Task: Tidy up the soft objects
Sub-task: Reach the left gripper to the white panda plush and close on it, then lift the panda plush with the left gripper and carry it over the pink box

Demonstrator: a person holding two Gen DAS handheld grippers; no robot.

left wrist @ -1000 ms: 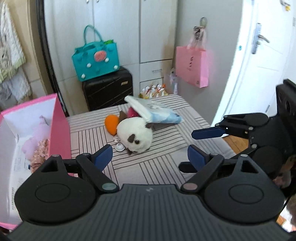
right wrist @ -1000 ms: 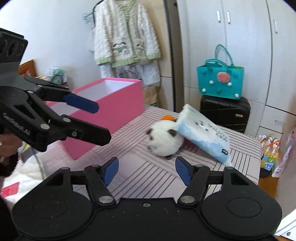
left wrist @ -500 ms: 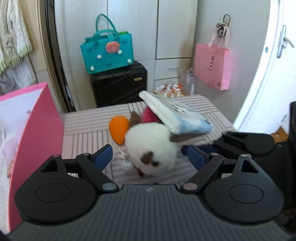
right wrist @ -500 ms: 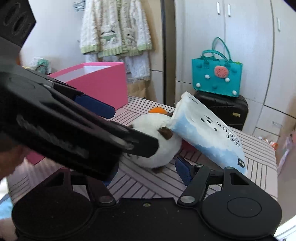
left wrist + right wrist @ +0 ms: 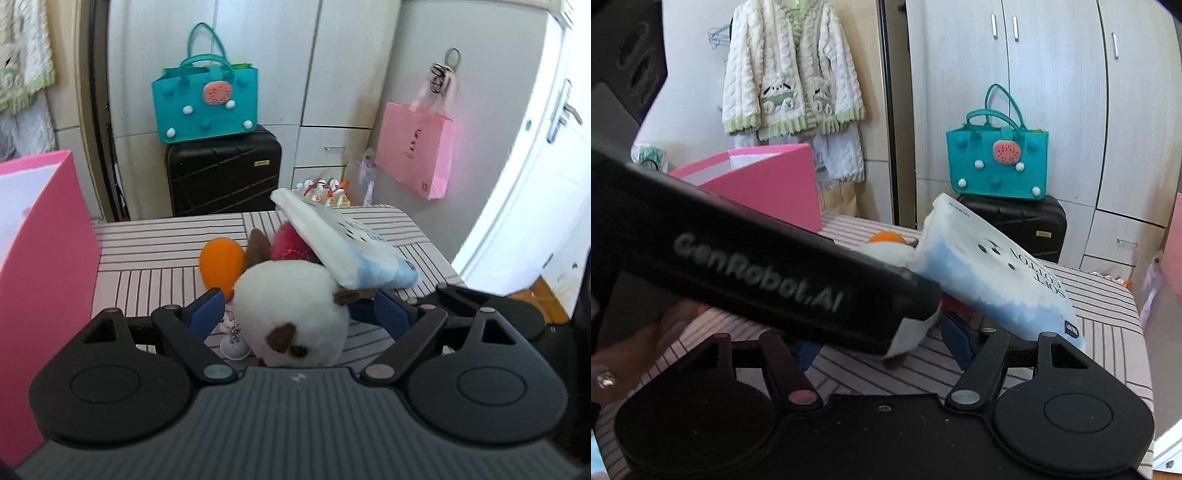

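White plush [image 5: 291,314] sits mid-frame between spread left gripper [image 5: 297,314] fingers, ungripped; right gripper [image 5: 882,341] gapes; pink box [image 5: 44,258] left, contents unclear.

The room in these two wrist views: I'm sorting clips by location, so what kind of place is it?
Most likely a home bedroom or dressing corner: tall white wardrobe doors, a fluffy cream cardigan on a hanger, and a black hard-shell suitcase carrying a teal felt handbag. The striped-cloth table holds plush toys.
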